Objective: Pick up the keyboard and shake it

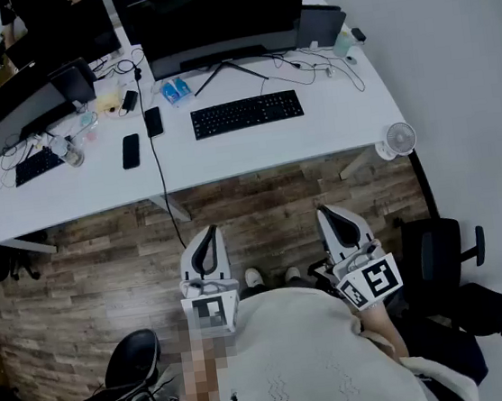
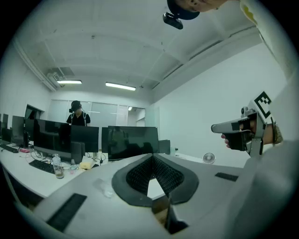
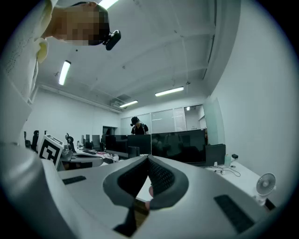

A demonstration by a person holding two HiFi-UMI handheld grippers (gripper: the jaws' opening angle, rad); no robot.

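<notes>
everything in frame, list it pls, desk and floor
desk: 1, white, across top of head view
keyboard: 1, black, desk centre
curved monitor: 1, black, behind keyboard
phones: 2, black, left of keyboard
desk fan: 1, white, desk's right corner
second keyboard: 1, black, far-left desk
office chair: 1, black, floor at right
left claw: 1, white, shut, empty, over floor
right claw: 1, white, shut, empty, over floor

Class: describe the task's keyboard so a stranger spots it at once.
On the long white desk, find the wide curved black monitor. The flat black keyboard lies before its stand on bare desktop; the other black keyboard sits left amid clutter.
</notes>
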